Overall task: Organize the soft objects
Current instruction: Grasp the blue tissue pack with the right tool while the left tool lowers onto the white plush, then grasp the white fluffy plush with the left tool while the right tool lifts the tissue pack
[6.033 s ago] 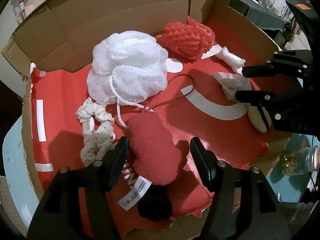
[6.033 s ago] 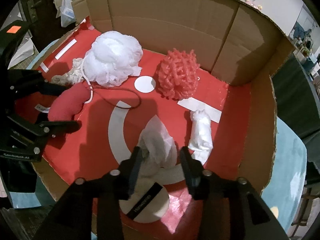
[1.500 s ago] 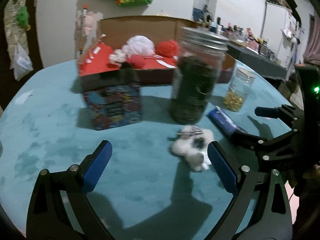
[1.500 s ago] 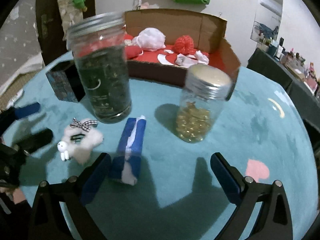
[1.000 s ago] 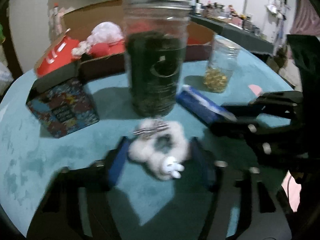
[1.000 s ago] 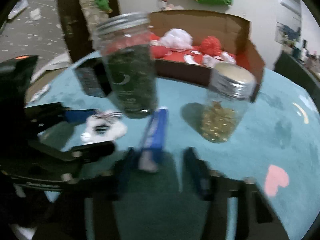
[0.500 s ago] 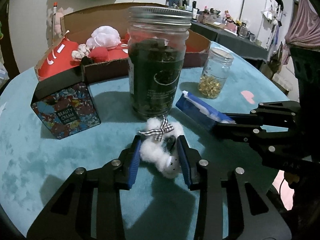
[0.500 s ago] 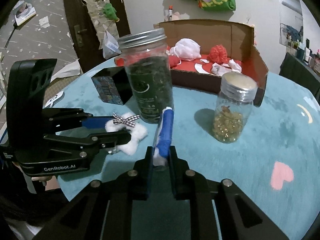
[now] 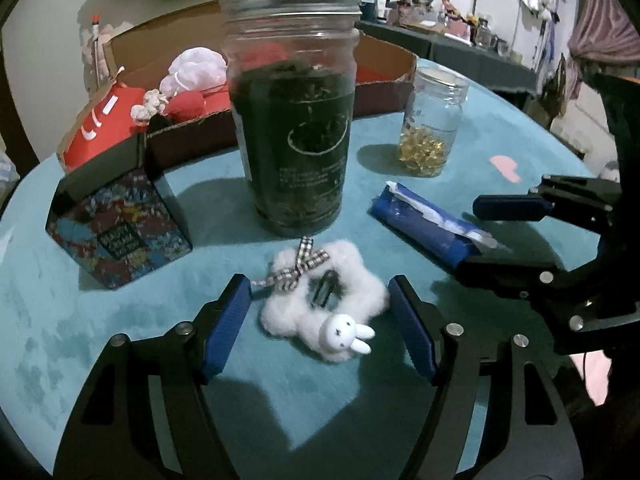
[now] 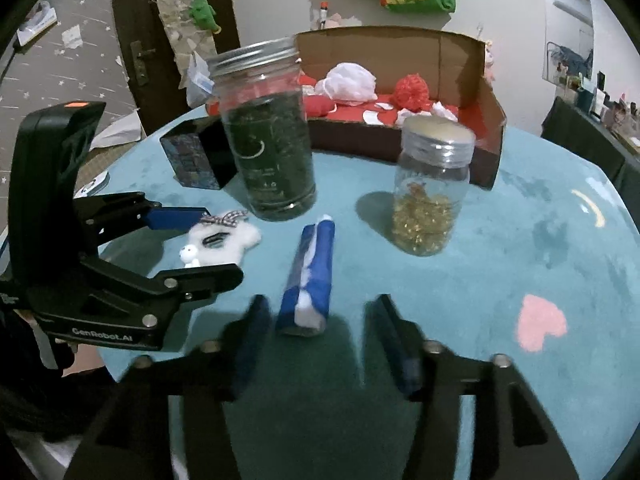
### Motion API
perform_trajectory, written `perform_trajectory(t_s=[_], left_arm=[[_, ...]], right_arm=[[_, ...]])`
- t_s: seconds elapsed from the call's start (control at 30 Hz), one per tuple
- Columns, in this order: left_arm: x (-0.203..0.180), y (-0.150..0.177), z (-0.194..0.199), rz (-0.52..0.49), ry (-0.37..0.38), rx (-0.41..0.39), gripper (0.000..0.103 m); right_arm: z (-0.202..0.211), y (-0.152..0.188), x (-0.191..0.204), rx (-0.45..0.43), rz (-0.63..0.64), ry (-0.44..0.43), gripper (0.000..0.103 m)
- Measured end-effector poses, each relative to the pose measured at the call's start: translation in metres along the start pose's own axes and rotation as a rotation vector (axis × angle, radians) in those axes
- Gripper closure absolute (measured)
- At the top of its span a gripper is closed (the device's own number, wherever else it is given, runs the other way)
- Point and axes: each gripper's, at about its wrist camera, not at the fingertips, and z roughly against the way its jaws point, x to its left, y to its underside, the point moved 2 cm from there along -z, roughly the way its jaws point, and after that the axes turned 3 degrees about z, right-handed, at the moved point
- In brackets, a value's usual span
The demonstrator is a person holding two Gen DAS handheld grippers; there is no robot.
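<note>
A fluffy white scrunchie with a checked bow and a small rabbit head (image 9: 326, 312) lies on the teal table, between the blue pads of my open left gripper (image 9: 320, 328); it also shows in the right wrist view (image 10: 224, 240). A blue tissue pack (image 10: 310, 280) lies on the table between the blurred fingers of my open right gripper (image 10: 324, 340), not gripped; it also shows in the left wrist view (image 9: 428, 228). The cardboard box with red lining (image 10: 486, 120) holds a white mesh puff (image 10: 352, 82), a red net ball (image 10: 412, 90) and other soft things.
A tall jar of dark leaves (image 9: 294, 120) stands just behind the scrunchie. A small jar of gold capsules (image 10: 432, 196) stands to the right. A patterned beauty-cream box (image 9: 116, 224) is at the left. A pink heart mark (image 10: 542, 322) is on the table.
Both grippers were shut on their objects half a second ago; both have opened, and the scrunchie and tissue pack now lie loose on the table.
</note>
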Motion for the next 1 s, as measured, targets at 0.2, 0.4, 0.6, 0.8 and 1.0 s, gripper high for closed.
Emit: perform_trajectory(t_s=[0.2, 0.4, 0.6, 0.8, 1.0], left_arm=[[0.000, -0.007, -0.007, -0.072, -0.002, 0.021, 0.033], [-0.004, -0.008, -0.007, -0.119, 0.039, 0.002, 0.048], [-0.009, -0.007, 0.000, -0.137, 0.033, -0.022, 0.049], [-0.002, -0.006, 0.011, -0.110, 0.038, -0.037, 0.049], [0.022, -0.002, 0.029, -0.049, 0.025, -0.043, 0.049]], right_arm=[[-0.012, -0.008, 0.001, 0.004, 0.010, 0.010, 0.043], [-0.017, -0.013, 0.007, -0.022, 0.013, 0.002, 0.079], [-0.010, -0.016, 0.009, -0.039, 0.000, -0.020, 0.080], [0.000, -0.013, 0.003, -0.045, -0.016, -0.001, 0.080], [0.012, -0.005, -0.014, -0.032, -0.053, 0.040, 0.080]])
